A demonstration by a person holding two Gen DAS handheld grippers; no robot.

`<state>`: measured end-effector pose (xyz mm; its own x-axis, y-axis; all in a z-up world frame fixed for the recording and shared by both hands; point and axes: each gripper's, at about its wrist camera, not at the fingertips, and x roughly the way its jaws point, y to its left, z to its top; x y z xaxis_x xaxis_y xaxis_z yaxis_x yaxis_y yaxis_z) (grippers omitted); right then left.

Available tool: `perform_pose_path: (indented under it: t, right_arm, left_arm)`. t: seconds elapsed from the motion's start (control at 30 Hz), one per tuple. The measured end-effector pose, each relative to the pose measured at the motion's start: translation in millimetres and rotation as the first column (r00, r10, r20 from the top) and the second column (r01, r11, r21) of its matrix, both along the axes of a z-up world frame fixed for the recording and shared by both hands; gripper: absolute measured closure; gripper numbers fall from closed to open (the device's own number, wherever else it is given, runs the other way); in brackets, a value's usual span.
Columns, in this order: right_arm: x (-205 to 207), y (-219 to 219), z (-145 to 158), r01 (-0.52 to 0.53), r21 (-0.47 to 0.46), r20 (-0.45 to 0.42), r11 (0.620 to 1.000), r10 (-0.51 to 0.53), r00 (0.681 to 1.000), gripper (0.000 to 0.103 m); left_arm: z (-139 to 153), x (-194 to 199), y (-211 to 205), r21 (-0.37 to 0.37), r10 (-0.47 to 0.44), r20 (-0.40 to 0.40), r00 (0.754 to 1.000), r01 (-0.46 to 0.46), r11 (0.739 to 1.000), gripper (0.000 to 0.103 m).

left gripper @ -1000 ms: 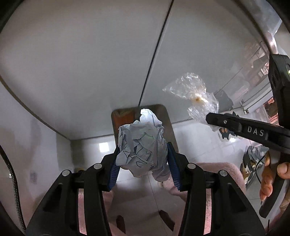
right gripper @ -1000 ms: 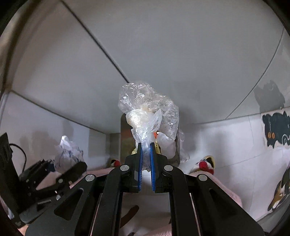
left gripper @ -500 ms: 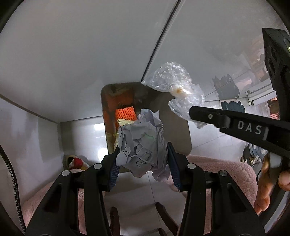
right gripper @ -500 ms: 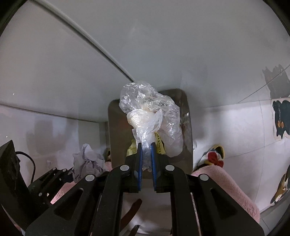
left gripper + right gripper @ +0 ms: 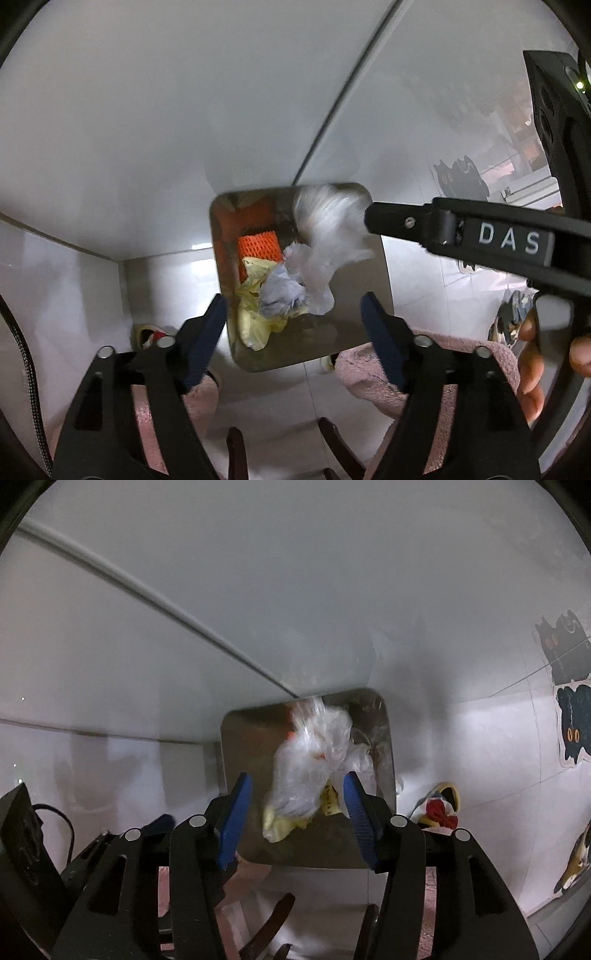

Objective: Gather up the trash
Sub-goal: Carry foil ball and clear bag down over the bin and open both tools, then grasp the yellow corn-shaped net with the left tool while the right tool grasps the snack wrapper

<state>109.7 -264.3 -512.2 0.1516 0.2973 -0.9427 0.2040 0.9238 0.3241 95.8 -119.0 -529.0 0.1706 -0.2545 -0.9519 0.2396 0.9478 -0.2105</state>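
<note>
Both grippers have let go since half a second ago: back then each one squeezed a piece of trash, and now both sets of jaws are spread wide with nothing between them.

On the left side, the left gripper (image 5: 291, 317) hangs over the metal trash bin (image 5: 373, 295), so that what it drops lands inside. The crumpled paper ball (image 5: 282, 297) it was holding is now down in the bin, on top of a yellow bag (image 5: 255, 317) and next to an orange foam net (image 5: 258, 249). It looks blurry, so it may be falling or just landing.

In the middle, the clear plastic bag (image 5: 310, 760) is blurry too. It is over the bin's open top, past the blue pads (image 5: 236, 812) and not touched by them, so I think it is dropping in.

On the right side, the right gripper (image 5: 295, 816) also points down at the bin, held there for the same reason. A person's hand (image 5: 535, 369) holds its handle. Pink fuzzy slippers (image 5: 369, 373) stand on the white floor tiles (image 5: 461, 757) just below the bin.

I think this drop is nearly done.
</note>
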Motion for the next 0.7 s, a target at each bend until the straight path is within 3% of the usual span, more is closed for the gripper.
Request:
perform_pose_path:
  t: [0.07, 0.23, 0.4, 0.7]
  right_arm:
    - [-3.7, -2.0, 11.0, 0.007, -0.003, 0.019, 1.000, -0.007, 1.000, 0.042]
    - [-17.5, -6.3, 50.1, 0.024, -0.020, 0.095, 1.000, -0.022, 0.995, 0.013]
    - [-37.5, -10.2, 99.1, 0.039, -0.011, 0.171, 0.999, -0.036, 0.985, 0.007]
    - [-63.3, -16.8, 170.0, 0.051, 0.032, 0.278, 0.998, -0.058, 0.959, 0.006]
  left_arm:
    - [8.6, -0.5, 2.1, 0.004, 0.002, 0.022, 1.000, -0.002, 1.000, 0.021]
    - [54.3, -15.9, 9.9, 0.028, -0.010, 0.126, 0.992, 0.007, 1.000, 0.011]
    - [107.7, -36.7, 16.8, 0.023, -0.015, 0.228, 0.974, 0.010, 1.000, 0.008]
    - [199.3, -61.0, 36.4, -0.045, 0.031, 0.336, 0.941, -0.017, 0.999, 0.008]
